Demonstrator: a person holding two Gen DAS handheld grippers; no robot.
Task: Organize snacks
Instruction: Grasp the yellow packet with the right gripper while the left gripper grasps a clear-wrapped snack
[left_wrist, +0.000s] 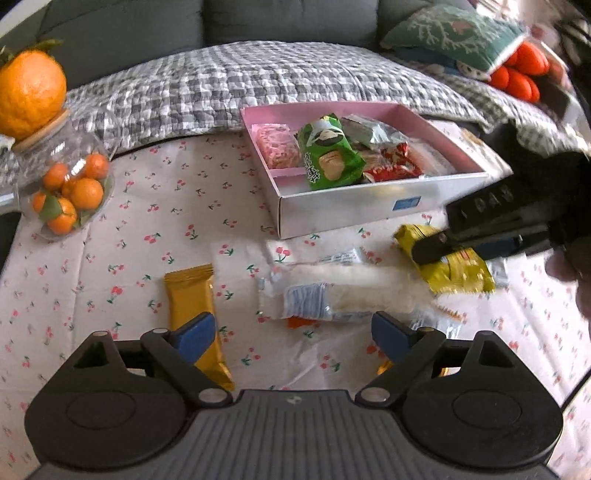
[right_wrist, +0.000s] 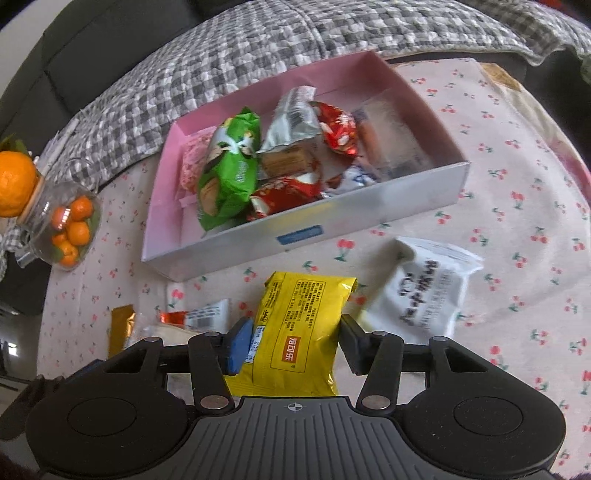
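Down at 6 o'clock of the pink box (right_wrist: 236, 242), right gripper (right_wrist: 295, 347) clamped on yellow snack pack (right_wrist: 299, 332), left gripper (left_wrist: 293, 334) wide open over the cherry-print cloth (left_wrist: 147, 229), holding nothing

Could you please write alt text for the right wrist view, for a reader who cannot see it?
The right gripper straddles a yellow snack packet lying on a cherry-print tablecloth. Behind it sits a pink box holding green, silver and red packets; a white packet lies to the right.

Left claw (left_wrist: 293, 334) built in matte black plastic, blue pads (left_wrist: 197, 334) fitted, silver pivot screws seen, ribbed grey housing, right claw (right_wrist: 291, 341) likewise, white digits printed
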